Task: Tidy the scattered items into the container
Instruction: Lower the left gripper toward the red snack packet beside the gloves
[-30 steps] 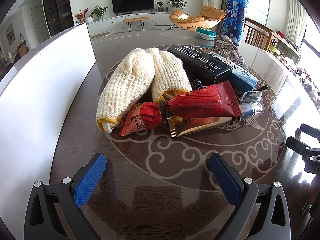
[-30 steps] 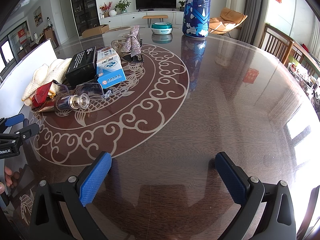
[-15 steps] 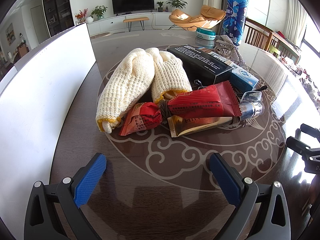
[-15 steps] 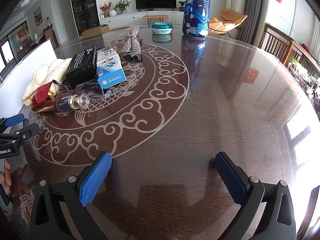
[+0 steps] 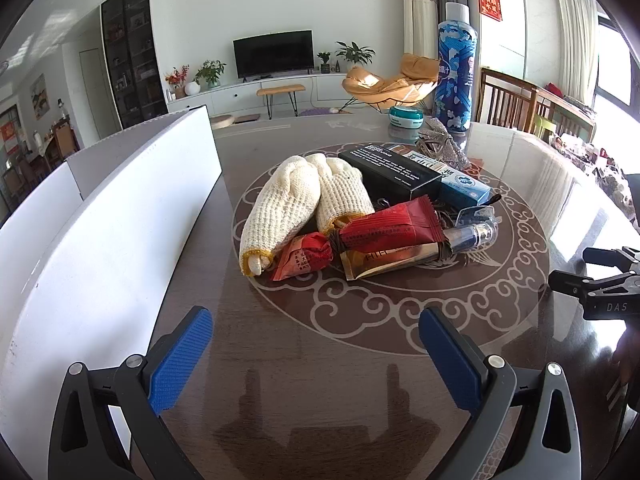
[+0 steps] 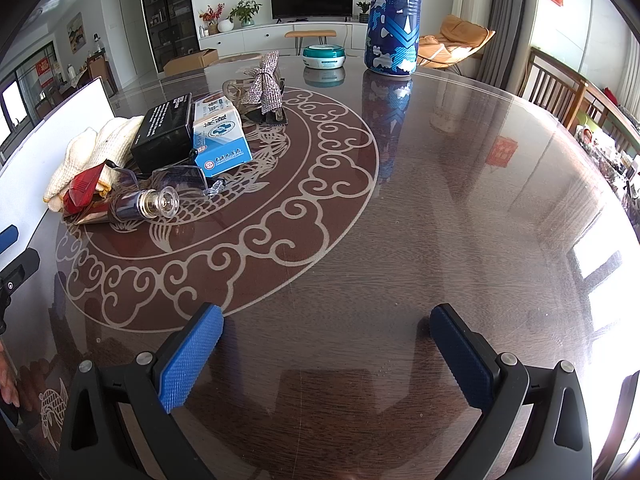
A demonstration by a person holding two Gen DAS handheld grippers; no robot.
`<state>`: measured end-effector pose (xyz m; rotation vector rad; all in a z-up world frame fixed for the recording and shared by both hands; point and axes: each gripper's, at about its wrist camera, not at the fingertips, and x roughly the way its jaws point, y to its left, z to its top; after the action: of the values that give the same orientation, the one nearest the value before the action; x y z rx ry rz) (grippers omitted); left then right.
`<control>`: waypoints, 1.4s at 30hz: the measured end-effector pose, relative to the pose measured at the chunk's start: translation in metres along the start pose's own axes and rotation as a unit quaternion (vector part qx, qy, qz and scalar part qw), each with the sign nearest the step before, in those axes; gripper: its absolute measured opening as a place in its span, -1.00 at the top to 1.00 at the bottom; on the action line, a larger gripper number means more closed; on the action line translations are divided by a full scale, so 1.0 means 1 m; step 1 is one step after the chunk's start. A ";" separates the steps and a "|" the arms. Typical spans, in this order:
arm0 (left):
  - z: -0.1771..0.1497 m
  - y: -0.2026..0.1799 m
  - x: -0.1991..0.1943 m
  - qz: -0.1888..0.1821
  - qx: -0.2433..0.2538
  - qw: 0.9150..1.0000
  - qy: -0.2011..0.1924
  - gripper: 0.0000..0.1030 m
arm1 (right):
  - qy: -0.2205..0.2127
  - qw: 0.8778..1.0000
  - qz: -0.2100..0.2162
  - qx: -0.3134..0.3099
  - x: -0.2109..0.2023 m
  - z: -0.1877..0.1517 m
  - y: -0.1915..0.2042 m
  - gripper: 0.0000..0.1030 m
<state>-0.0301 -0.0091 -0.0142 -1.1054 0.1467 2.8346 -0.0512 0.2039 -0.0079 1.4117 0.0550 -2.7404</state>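
A pile of items lies on the dark table: cream knitted gloves (image 5: 296, 204), red snack packets (image 5: 394, 226), a gold packet (image 5: 390, 260), a small glass bottle (image 5: 474, 234), a black box (image 5: 390, 170) and a blue-white box (image 5: 464, 188). The white container (image 5: 92, 232) stands to their left. My left gripper (image 5: 316, 354) is open and empty, short of the pile. My right gripper (image 6: 326, 356) is open and empty over bare table, right of the pile (image 6: 160, 152).
A tall blue patterned canister (image 6: 394, 16), a teal round tin (image 6: 324, 56) and a silver bow ornament (image 6: 264, 80) stand at the table's far side. Wooden chairs (image 6: 560, 92) line the right edge. The right gripper shows in the left wrist view (image 5: 596, 280).
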 end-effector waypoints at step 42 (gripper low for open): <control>0.078 -0.054 0.069 0.049 0.008 0.998 0.049 -1.00 | 0.000 1.000 0.000 0.000 0.000 0.000 0.000 -1.00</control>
<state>-0.1257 0.0579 -0.0069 -1.2685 0.2361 2.8577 -0.0513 0.2039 -0.0078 1.4112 0.0548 -2.7397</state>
